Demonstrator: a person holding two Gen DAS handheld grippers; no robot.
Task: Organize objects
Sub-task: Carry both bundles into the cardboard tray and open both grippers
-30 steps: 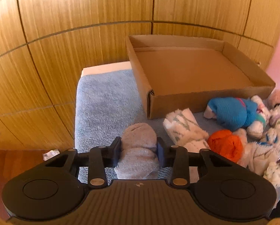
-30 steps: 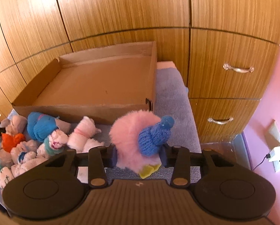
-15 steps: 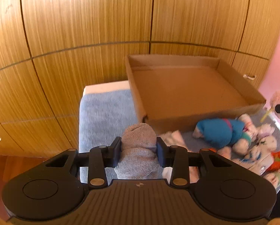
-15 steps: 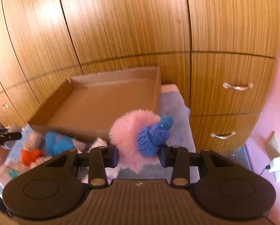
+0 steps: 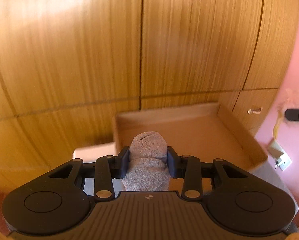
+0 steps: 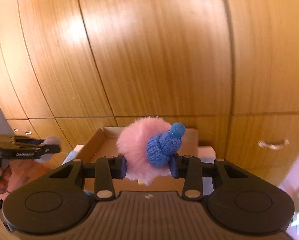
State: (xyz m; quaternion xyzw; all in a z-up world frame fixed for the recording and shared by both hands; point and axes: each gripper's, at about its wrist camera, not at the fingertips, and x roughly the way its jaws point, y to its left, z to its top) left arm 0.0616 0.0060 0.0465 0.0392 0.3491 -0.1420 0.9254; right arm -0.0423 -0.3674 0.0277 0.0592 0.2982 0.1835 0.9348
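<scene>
Left tool (image 5: 147, 161) clamped on a grey sock (image 5: 147, 160) above the cardboard box (image 5: 239, 134) — right tool (image 6: 148, 164) clamped on a pink-and-blue sock bundle (image 6: 149, 150).

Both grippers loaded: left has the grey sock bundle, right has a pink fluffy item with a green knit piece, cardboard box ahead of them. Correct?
Nearly. The knit piece is blue, not green, as the right wrist view shows; it sits against the pink fluffy item in the right gripper. The rest holds: the left gripper is shut on the grey sock bundle, with the cardboard box ahead.
</scene>
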